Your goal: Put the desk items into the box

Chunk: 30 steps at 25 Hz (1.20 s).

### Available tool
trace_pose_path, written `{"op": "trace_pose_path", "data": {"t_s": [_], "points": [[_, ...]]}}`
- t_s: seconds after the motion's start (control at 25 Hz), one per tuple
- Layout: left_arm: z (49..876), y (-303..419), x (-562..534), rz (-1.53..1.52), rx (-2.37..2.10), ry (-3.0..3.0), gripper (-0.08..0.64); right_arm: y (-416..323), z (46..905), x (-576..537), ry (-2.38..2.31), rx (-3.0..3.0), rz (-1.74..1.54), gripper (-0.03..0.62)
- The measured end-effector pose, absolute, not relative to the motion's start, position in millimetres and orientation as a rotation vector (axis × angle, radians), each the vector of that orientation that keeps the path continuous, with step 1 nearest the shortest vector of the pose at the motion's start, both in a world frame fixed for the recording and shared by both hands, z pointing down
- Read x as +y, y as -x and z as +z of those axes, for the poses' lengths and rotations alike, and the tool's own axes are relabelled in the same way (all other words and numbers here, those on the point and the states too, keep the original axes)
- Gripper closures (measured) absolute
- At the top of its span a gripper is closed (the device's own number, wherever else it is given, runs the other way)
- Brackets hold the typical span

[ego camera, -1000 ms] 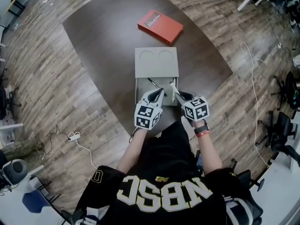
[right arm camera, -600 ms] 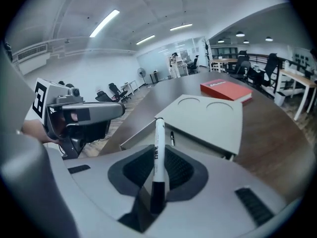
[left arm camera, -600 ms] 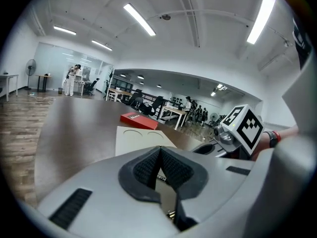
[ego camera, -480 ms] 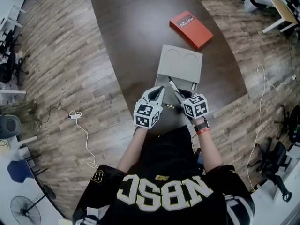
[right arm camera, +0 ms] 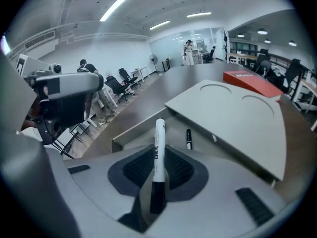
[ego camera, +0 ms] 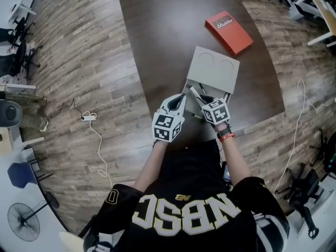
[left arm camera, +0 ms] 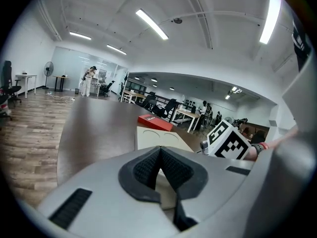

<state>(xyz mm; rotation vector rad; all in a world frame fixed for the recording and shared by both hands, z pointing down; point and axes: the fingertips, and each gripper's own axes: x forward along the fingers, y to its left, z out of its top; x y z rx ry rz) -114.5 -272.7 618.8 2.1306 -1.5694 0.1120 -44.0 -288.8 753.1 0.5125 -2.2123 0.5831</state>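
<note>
Head view: my right tool (ego camera: 202, 101) pinches a white marker (ego camera: 194, 93) over the open end of the grey box (ego camera: 215, 67) at frame centre. My left tool (ego camera: 180, 98) hovers beside it.

Left gripper view: its jaws are pressed together, with nothing between them.

Right gripper view: the marker juts forward a long way. If I tilt it, I think its tip could catch the lid (right arm camera: 233, 115) or knock the black pen (right arm camera: 188, 139) lying inside.

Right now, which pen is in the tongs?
The white marker with the black end, clamped in the right tongs; the black pen lies in the box.
</note>
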Motion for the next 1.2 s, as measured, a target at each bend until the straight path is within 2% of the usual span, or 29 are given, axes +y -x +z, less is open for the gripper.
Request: {"op": "trace_pose_path", "data": {"t_s": [0.44, 0.6, 1.04, 1.2], "points": [[621, 117, -258, 0.126, -1.580, -2.122, 0.551, 47, 777, -286, -0.519, -2.159, 0.481, 0.515], [616, 117, -251, 0.124, -1.573, -2.140, 0.551, 45, 777, -283, -0.546, -2.167, 0.485, 0.456], [591, 119, -245, 0.116, -1.531, -2.254, 0.551, 16, 713, -277, -0.832, -2.257, 0.538, 0.463], [572, 112, -248, 0.107, -1.505, -2.323, 0.551, -12, 677, -276, -1.014, -2.288, 0.574, 0.486]]}}
